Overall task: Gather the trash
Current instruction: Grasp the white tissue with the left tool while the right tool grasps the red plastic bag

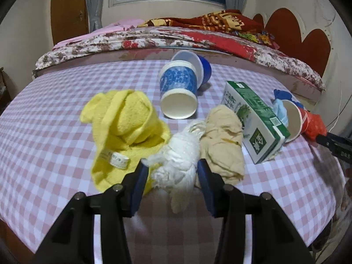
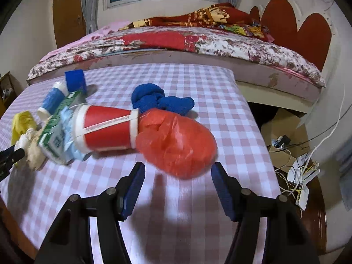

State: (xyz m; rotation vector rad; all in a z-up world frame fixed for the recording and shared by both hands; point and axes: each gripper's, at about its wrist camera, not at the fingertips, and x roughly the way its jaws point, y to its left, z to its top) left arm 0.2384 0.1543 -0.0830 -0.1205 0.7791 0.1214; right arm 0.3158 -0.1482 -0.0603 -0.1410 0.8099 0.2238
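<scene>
**Reaching for trash on the checked bench**

Sitting on a bench (image 1: pixel 55 118) with a pink and white checked cloth is a heap of trash. The left gripper (image 1: pixel 170 171) has a white crumpled wad (image 1: pixel 176 160) between its jaws. The blue pads are right at the sides of the wad, but it is hard to tell if they press on it. A yellow cloth (image 1: pixel 123 129) lies just to the left of the wad, and a tan crumpled paper (image 1: pixel 222 138) lies just to the right. Behind them a blue and white cup (image 1: pixel 178 90) lies on its side with its mouth facing the camera. A green and white carton (image 1: pixel 255 121) lies on its side beside the tan paper.

The right gripper (image 2: pixel 178 171) has its jaws wide apart. A red plastic bag (image 2: pixel 176 143) lies in front of them, with its near end between the tips. The pads do not touch it. A red paper cup (image 2: pixel 105 129) lies on its side, touching the bag. A blue cloth (image 2: pixel 158 101) sits just behind the bag. A bed (image 2: pixel 176 41) with a flowered cover stands behind the bench.
</scene>
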